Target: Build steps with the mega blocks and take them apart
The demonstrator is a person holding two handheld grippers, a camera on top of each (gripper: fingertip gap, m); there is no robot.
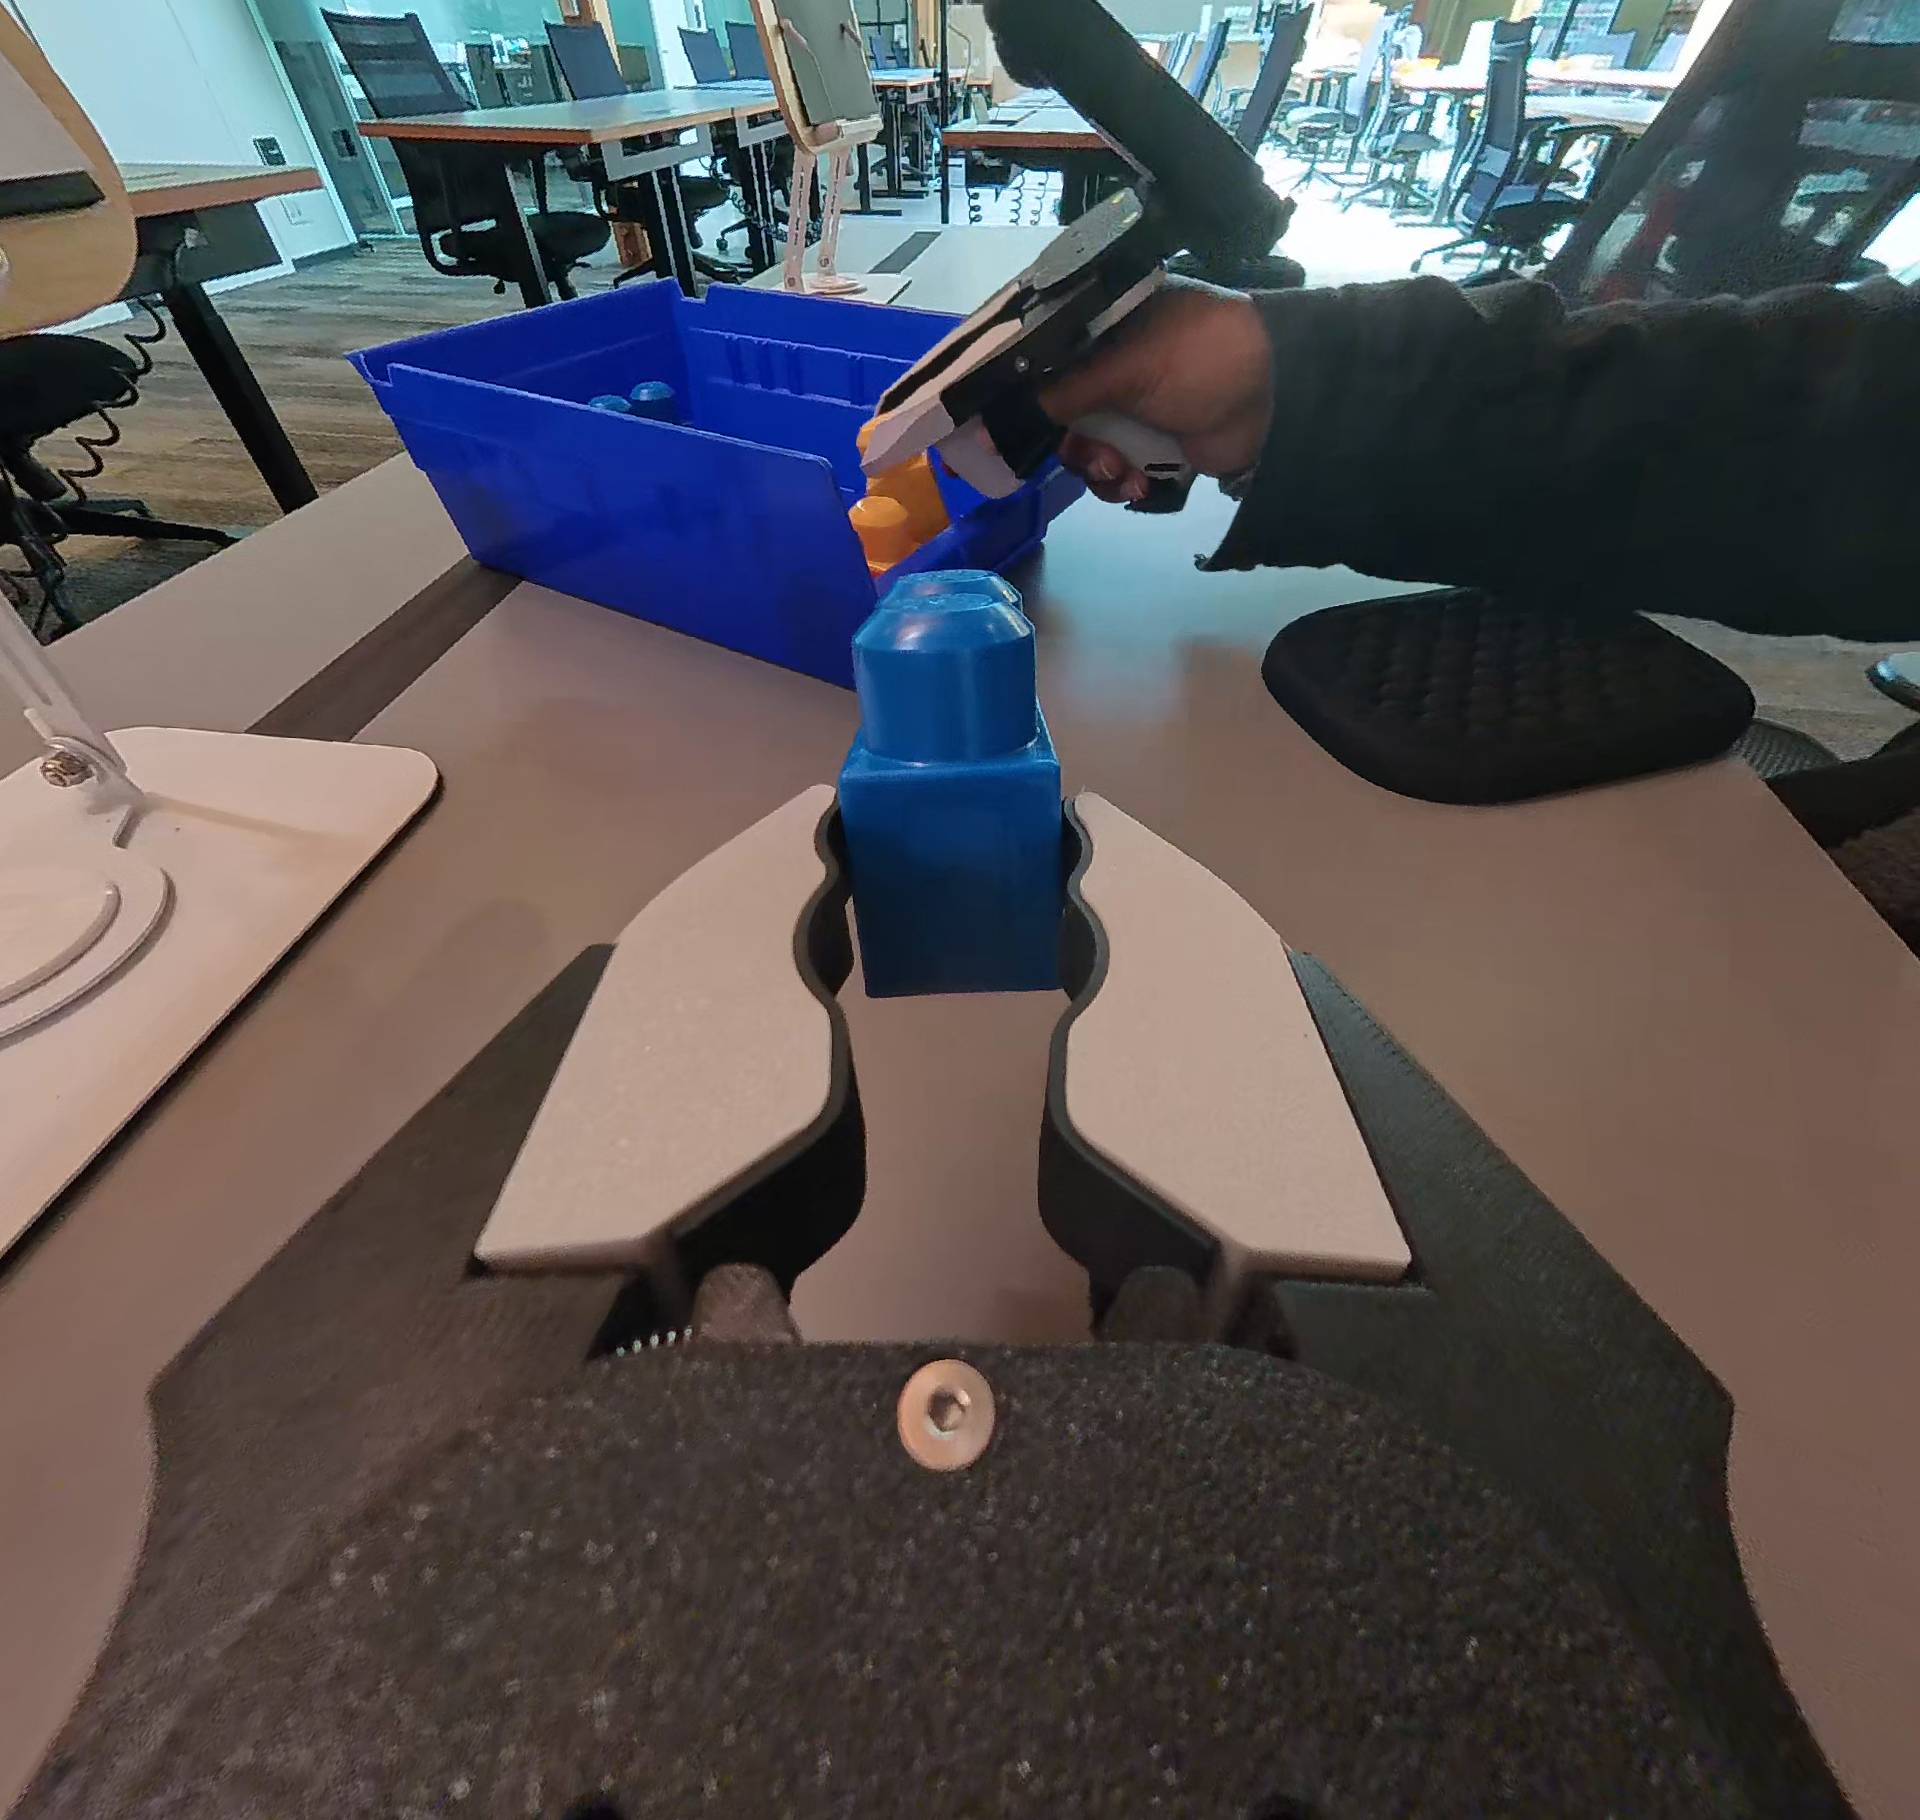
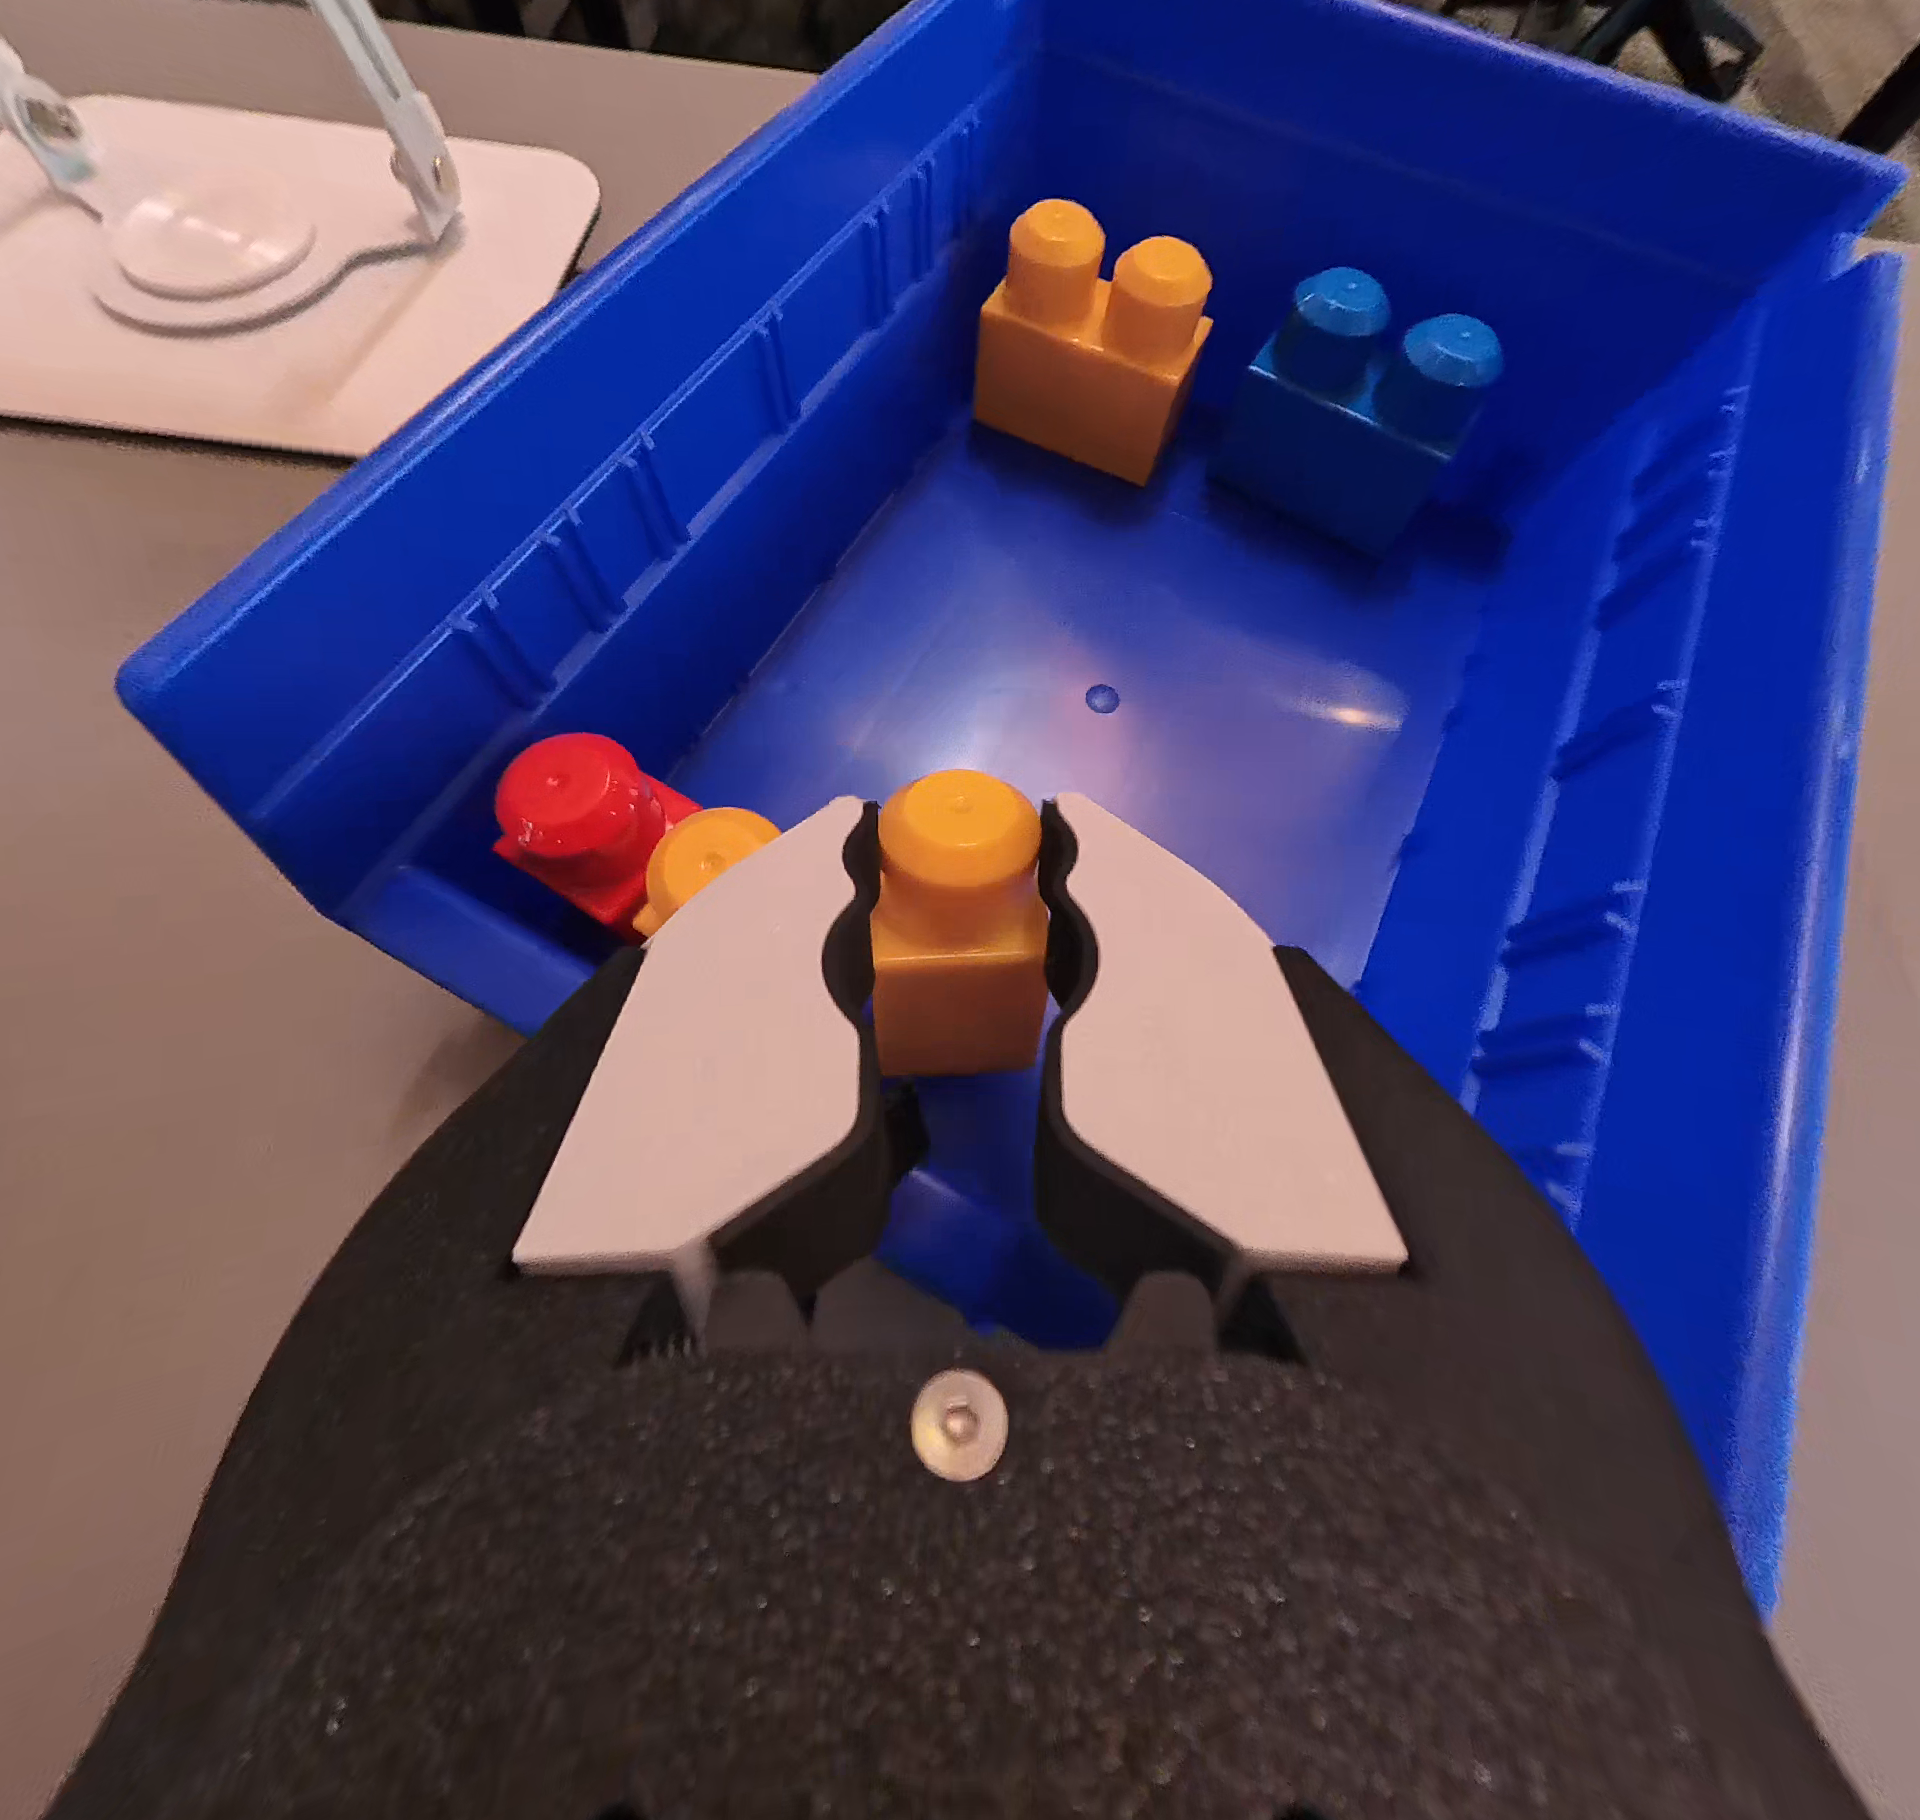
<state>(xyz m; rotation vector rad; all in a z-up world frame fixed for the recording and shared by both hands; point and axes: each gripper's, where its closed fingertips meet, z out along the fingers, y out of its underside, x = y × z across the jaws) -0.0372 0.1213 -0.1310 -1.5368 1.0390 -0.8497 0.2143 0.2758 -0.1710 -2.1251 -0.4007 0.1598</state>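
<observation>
A blue block [image 1: 951, 866] is clamped between the fingers of the left gripper [image 1: 951, 897], held upright by its flat side walls just above the table [image 1: 1455, 939], in front of the bin [image 1: 644, 523]. An orange block [image 2: 956, 939] is pinched in the right gripper [image 2: 956, 929], over the near end of the bin; whether it rests on the floor cannot be told. A red block [image 2: 582, 825] lies at the near wall, and an orange [image 2: 1091, 368] and a blue [image 2: 1351, 409] two-stud block stand at the far end. The blocks are judged hollow, light, stiff and smooth, so slip is likely on the rounded studs. Flat opposite walls of the body are best taken, with studs left free for mating
</observation>
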